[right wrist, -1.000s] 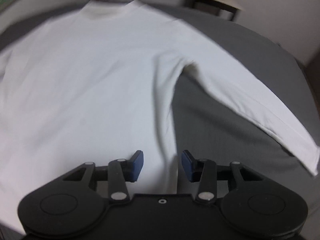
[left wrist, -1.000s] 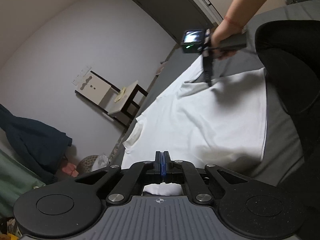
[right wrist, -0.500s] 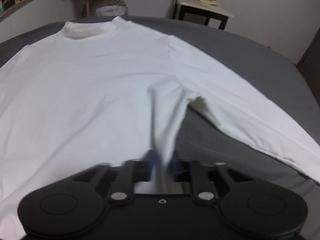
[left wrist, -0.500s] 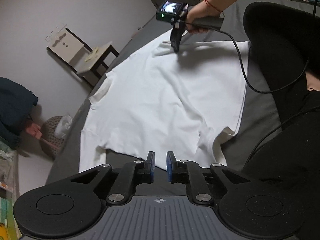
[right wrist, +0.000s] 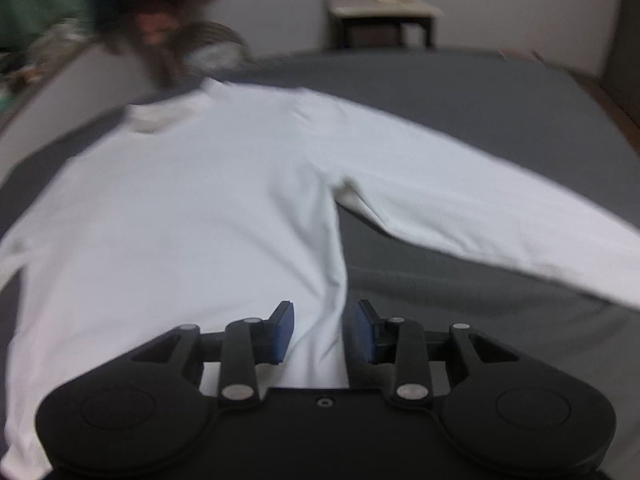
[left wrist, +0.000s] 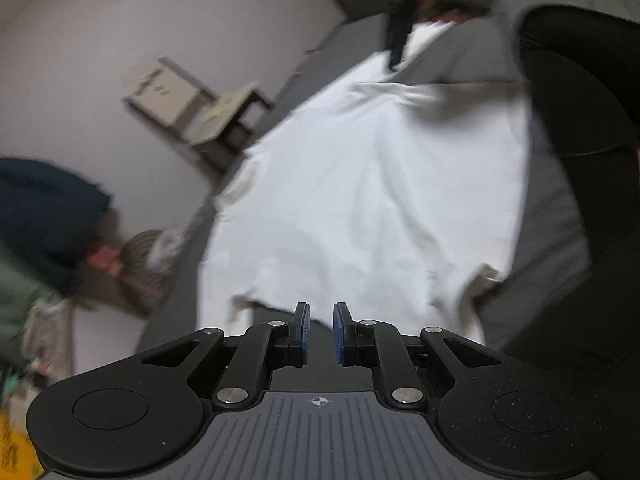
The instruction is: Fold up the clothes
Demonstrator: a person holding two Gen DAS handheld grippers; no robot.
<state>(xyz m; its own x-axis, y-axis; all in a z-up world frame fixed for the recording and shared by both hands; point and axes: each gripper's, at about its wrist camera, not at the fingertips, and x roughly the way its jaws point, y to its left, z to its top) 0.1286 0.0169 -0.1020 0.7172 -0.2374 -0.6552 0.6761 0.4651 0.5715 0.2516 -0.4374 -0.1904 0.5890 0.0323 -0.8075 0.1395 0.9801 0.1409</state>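
Observation:
A white long-sleeved shirt (left wrist: 372,200) lies spread flat on a grey bed (left wrist: 560,248). In the right wrist view the shirt (right wrist: 192,216) fills the middle, collar far, right sleeve (right wrist: 480,208) stretched out to the right. My left gripper (left wrist: 320,330) is open and empty, just off the shirt's near edge. My right gripper (right wrist: 323,330) is open, its jaws on either side of the shirt's side seam near the hem. It also shows in the left wrist view (left wrist: 398,40), held by a hand at the far side.
A small wooden stool (right wrist: 380,12) stands against the wall past the bed. A woven basket (left wrist: 148,264) and dark hanging clothes (left wrist: 44,208) are on the floor side. The person's black-clad leg (left wrist: 580,120) rests on the bed beside the shirt's hem.
My right gripper was shut on the shirt's side half a second ago and has opened. My left gripper opened from shut and has drawn back off the shirt's edge.

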